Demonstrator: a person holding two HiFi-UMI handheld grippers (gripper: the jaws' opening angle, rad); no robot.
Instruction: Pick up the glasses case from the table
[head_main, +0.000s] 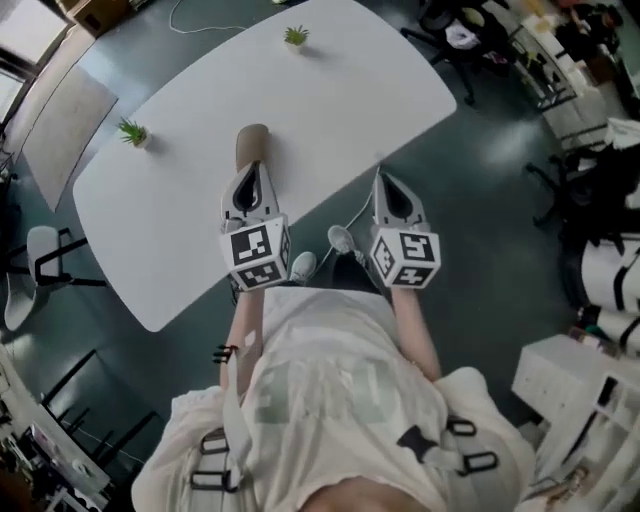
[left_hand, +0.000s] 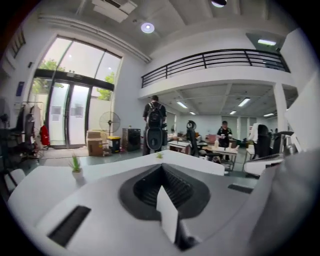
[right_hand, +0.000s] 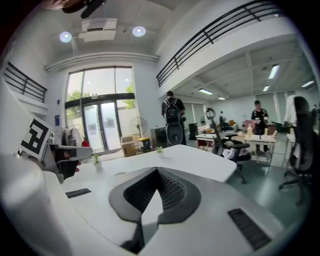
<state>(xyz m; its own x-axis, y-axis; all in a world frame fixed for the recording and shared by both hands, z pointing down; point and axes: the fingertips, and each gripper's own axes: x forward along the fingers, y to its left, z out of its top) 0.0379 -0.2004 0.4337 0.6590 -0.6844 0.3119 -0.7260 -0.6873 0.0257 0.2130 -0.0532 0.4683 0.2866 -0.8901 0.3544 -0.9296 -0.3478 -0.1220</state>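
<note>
Background only: one small potted plant (head_main: 295, 37) on the far side, a second plant (head_main: 132, 132) well apart, nearer and to the left. White cable (head_main: 200, 22) loose on the grey floor. Black office chair (head_main: 452, 38) at upper right, white drawer unit (head_main: 570, 385) lower right. By the glass doors (left_hand: 67, 115): floor fan (left_hand: 110, 122), cardboard boxes (left_hand: 94, 144). Person with backpack (left_hand: 155, 125) standing, back turned. Mezzanine railing (left_hand: 215, 59) overhead.

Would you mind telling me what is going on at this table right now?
A person stands at the white table with a claw in each hand. Both the left claw and right claw are shut and empty. The brown glasses case lies on the table just ahead of the left claw, not yet picked up.
</note>
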